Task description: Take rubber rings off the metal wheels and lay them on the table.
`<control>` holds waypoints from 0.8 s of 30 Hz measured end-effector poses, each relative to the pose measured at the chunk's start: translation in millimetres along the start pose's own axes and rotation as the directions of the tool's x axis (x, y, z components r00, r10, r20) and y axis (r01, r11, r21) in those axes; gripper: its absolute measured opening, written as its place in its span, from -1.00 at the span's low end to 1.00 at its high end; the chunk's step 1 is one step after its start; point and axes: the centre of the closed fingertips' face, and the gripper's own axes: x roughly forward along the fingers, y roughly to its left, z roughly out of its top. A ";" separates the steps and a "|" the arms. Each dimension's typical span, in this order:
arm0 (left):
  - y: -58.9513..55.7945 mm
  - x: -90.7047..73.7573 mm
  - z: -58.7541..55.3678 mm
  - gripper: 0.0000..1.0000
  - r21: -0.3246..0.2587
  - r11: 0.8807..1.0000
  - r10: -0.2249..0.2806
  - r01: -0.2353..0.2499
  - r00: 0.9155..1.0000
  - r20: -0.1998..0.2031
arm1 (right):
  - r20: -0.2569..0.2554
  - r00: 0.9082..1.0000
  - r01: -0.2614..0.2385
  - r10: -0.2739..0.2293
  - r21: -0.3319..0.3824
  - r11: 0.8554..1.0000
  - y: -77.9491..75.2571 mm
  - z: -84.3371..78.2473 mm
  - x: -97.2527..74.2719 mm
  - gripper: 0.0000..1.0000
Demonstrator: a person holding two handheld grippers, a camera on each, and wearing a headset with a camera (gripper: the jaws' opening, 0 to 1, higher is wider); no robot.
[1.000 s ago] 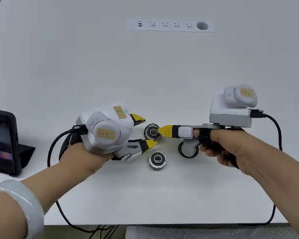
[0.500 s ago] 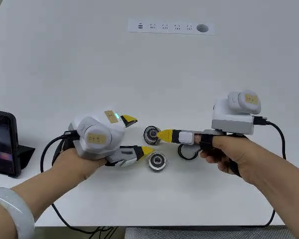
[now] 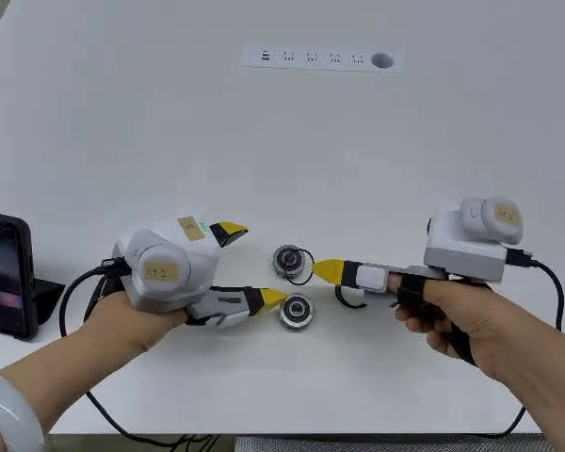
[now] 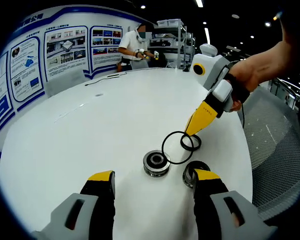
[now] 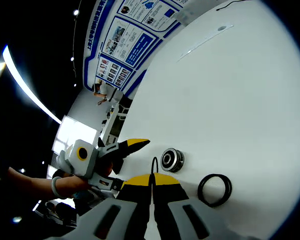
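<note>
Pulled back rightward with right gripper [image 3: 322,270] pinching rubber ring [image 4: 162,148], seemingly clear of metal wheel [image 3: 288,260]; left gripper [image 3: 252,264] spread. Light, floppy; best pinched along band.

The table [image 3: 169,122] was plain white. Both metal wheels [image 3: 296,311] were silver with dark hubs, and the rubber ring [image 4: 162,148] was black. The left gripper [image 3: 254,264] and right gripper [image 3: 318,270] were white and grey, with yellow, black-banded tips.
</note>
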 end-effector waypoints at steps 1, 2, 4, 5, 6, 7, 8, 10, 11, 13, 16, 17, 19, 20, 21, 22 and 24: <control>-0.1 -0.7 -0.9 0.29 0.001 1.000 0.001 -0.001 1.000 -0.002 | 0.004 1.000 0.004 -0.004 0.005 1.000 -1.9 -1.6 -3.2 -0.96; -0.1 -1.1 -1.5 0.29 0.000 1.000 0.000 0.000 1.000 -0.002 | 0.006 1.000 0.007 -0.007 0.010 1.000 -3.3 -2.8 -5.3 -0.96; -0.2 -2.1 -2.8 0.29 -0.006 1.000 0.000 0.000 1.000 0.001 | 0.009 1.000 0.018 -0.018 0.019 1.000 -8.3 -5.9 -10.3 -0.96; -0.3 -2.5 -3.1 0.30 -0.007 1.000 0.000 0.000 1.000 0.003 | 0.010 1.000 0.023 -0.024 0.022 0.999 -10.6 -7.1 -12.3 -0.96; -0.9 -3.1 -2.5 0.30 -0.008 1.000 -0.001 0.001 1.000 0.010 | 0.014 0.999 0.029 -0.030 0.029 0.999 -13.7 -8.0 -15.3 -0.96; -1.3 -3.2 -2.9 0.30 -0.009 1.000 -0.002 0.003 1.000 0.007 | 0.019 0.999 0.032 -0.033 0.036 0.999 -15.5 -8.2 -17.0 -0.96; -1.6 -3.3 -3.9 0.30 -0.010 1.000 -0.004 0.004 1.000 0.003 | 0.024 0.999 0.035 -0.036 0.043 0.998 -17.1 -8.0 -18.8 -0.96; -1.9 -4.1 -4.0 0.31 -0.005 1.000 -0.003 0.003 1.000 0.006 | 0.030 0.999 0.044 -0.045 0.047 0.998 -21.0 -7.7 -23.0 -0.96; -2.0 -4.5 -3.7 0.30 -0.007 1.000 -0.004 0.004 1.000 0.008 | 0.034 0.998 0.051 -0.052 0.051 0.997 -25.9 -7.0 -25.4 -0.96; -1.5 -4.8 -3.9 0.33 -0.010 1.000 -0.002 0.002 1.000 0.011 | 0.039 0.998 0.055 -0.057 0.057 0.997 -28.5 -6.1 -28.0 -0.96; -0.7 -6.2 -3.0 0.37 -0.013 1.000 0.002 -0.001 1.000 0.020 | 0.045 0.997 0.065 -0.068 0.060 0.996 -32.9 -4.4 -32.4 -0.96; -0.6 -6.5 -2.9 0.38 -0.014 1.000 0.002 -0.002 1.000 0.022 | 0.047 0.996 0.067 -0.070 0.062 0.996 -34.1 -4.1 -33.5 -0.96; -0.9 -7.5 -3.2 0.39 -0.014 1.000 0.002 -0.001 1.000 0.020 | 0.052 0.995 0.078 -0.082 0.067 0.995 -37.2 -3.9 -36.3 -0.96; -1.1 -8.0 -3.3 0.39 -0.013 1.000 0.001 -0.001 1.000 0.021 | 0.052 0.995 0.082 -0.085 0.069 0.994 -38.8 -4.0 -37.3 -0.96; -1.6 -8.9 -2.9 0.38 -0.010 1.000 -0.001 0.001 1.000 0.026 | 0.052 0.994 0.089 -0.093 0.071 0.993 -42.7 -4.4 -40.5 -0.96; -2.0 -9.5 -2.7 0.37 -0.010 1.000 -0.003 0.003 1.000 0.029 | 0.052 0.994 0.095 -0.099 0.073 0.993 -44.9 -4.6 -41.7 -0.96; -1.7 -9.6 -4.9 0.38 -0.012 1.000 -0.002 0.003 1.000 0.020 | 0.051 0.993 0.105 -0.109 0.079 0.991 -47.1 -6.3 -43.2 -0.96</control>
